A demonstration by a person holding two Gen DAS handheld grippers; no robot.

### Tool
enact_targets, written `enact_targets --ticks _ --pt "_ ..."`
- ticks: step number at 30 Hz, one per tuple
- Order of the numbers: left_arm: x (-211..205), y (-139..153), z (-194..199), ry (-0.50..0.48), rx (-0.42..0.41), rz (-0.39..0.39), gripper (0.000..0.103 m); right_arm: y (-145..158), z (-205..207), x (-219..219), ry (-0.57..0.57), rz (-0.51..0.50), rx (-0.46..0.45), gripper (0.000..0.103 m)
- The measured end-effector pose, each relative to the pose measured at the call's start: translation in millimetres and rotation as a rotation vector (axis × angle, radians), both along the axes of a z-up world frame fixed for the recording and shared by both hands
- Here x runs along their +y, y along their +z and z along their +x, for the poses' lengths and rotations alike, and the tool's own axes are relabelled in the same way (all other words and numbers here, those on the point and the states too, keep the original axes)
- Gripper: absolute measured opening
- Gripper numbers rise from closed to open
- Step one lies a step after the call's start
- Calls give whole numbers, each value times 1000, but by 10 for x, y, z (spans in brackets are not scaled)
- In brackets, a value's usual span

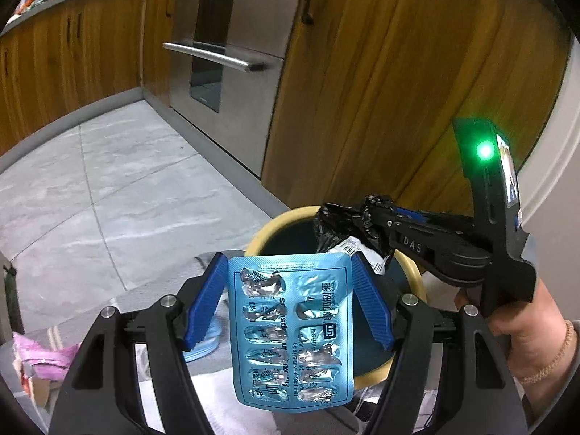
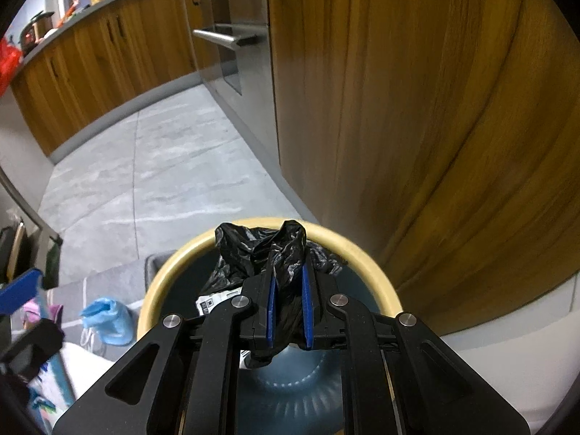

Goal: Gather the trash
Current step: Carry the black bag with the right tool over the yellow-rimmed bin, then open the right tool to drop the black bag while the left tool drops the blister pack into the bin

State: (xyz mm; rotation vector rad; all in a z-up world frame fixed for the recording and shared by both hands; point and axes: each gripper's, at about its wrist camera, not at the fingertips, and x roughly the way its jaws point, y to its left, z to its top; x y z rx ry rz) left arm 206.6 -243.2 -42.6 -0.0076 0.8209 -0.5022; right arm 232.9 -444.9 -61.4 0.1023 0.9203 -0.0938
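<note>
Holding the blister pack (image 1: 291,330) in your left gripper (image 1: 290,301), you are keeping it just short of the bin (image 1: 268,233), with its top edge overlapping the near rim in the left wrist view. The left fingers (image 1: 204,301) are standing apart on either side of the pack, and whether they are actually pinching it cannot be told; if they are only cradling it, a tilt is likely to send it sliding down onto the clutter below rather than into the bin. Your right gripper (image 2: 288,297) is clenching a fold of the black bag (image 2: 261,250) over the bin's mouth, with a white wrapper (image 2: 214,301) sitting in the bag just beside the fingers. That bunched plastic is narrowing the opening, so a flat, stiff pack dropped from here is at risk of landing on the folds, bridging the rim and tipping out onto the floor (image 1: 108,181). Pulling hard on the bag is also risky: the liner may be dragged out of the bin or the bin may tip. The blue bag (image 2: 105,320) beside the bin is waiting uncollected.
</note>
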Motion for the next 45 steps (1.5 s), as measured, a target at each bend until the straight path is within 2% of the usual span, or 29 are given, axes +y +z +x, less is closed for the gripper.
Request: enact_targets --ticks 6,12,17,23,26,28,31,32,35,38,40,42,45 --pt "-287 -304 58 -56 -9 63 69 -108 27 -12 -1 -5 40 13" --pt "-442 -494 39 -64 -31 74 69 -198 46 -52 -10 -11 80 13" --pt "-531 -535 10 -89 -47 109 69 -241 74 -101 -30 12 104 13" --pt "-530 -560 29 -74 -45 121 70 -245 54 -111 -32 18 107 13" --pt "-502 -546 18 -59 -47 124 78 -249 34 -135 -29 18 105 14" --pt "-466 -532 9 -52 -53 122 79 -247 28 -133 -28 18 107 14" --pt "-402 -514 -9 -39 -51 126 79 -235 18 -122 -22 19 108 24" --pt "-379 -504 -29 -37 -51 127 79 -226 16 -113 -20 17 106 31" --pt "-292 -456 -65 -22 -52 131 80 -178 7 -89 -21 -2 91 43" --pt "-167 -389 -140 -6 -51 128 81 -129 -13 -55 -18 -8 73 59" --pt "-81 -337 -205 3 -57 131 85 -68 -42 -13 -9 -16 57 64" --pt "1 -278 -277 9 -61 133 86 -19 -82 28 0 -18 42 75" --pt "161 -154 -453 20 -68 142 88 83 -171 127 26 -4 20 81"
